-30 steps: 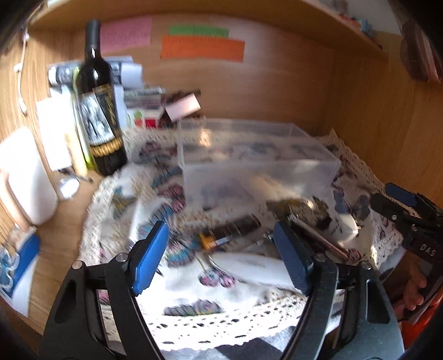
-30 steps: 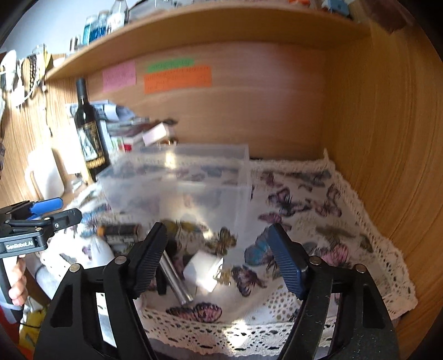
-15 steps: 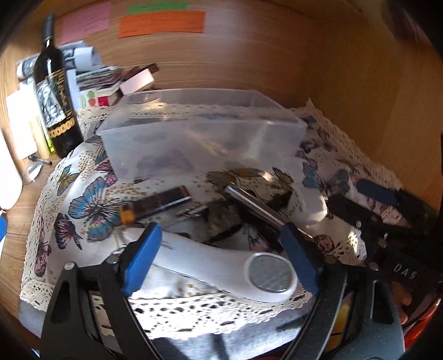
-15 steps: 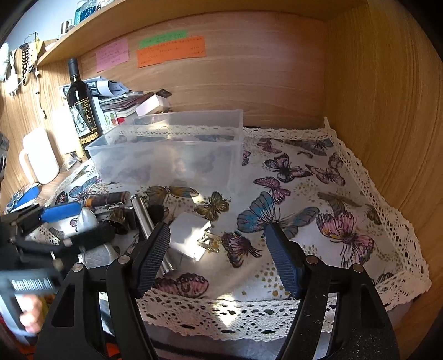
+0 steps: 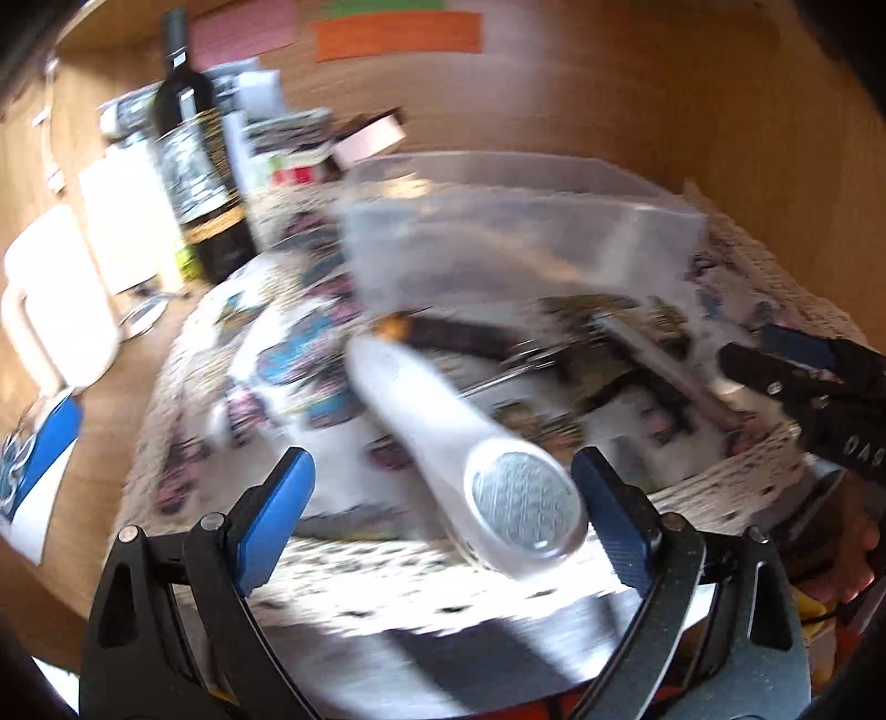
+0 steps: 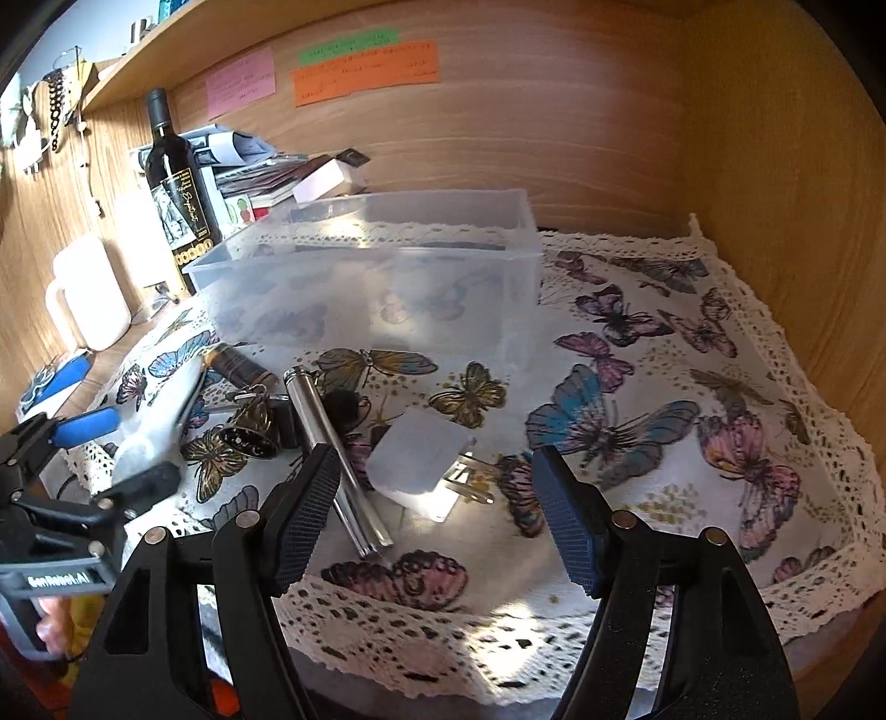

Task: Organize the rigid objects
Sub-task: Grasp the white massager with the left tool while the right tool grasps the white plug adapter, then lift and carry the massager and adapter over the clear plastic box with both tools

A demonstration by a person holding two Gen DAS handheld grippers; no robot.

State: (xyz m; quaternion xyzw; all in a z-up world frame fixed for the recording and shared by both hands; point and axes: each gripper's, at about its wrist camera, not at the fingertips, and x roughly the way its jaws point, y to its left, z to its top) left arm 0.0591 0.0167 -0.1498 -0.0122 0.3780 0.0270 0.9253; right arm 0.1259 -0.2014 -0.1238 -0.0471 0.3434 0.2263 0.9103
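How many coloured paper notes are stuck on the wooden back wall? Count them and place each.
3. The pink paper note is leftmost, the green paper strip is upper right of it, and the orange paper strip is directly beneath the green. None appear hidden.

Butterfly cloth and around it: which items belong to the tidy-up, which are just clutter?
Job:
clear bin
white handheld device
metal tube
white plug adapter
brass bell
brown cylinder

Just lying about:
wine bottle
white jug
sticky notes
stacked papers
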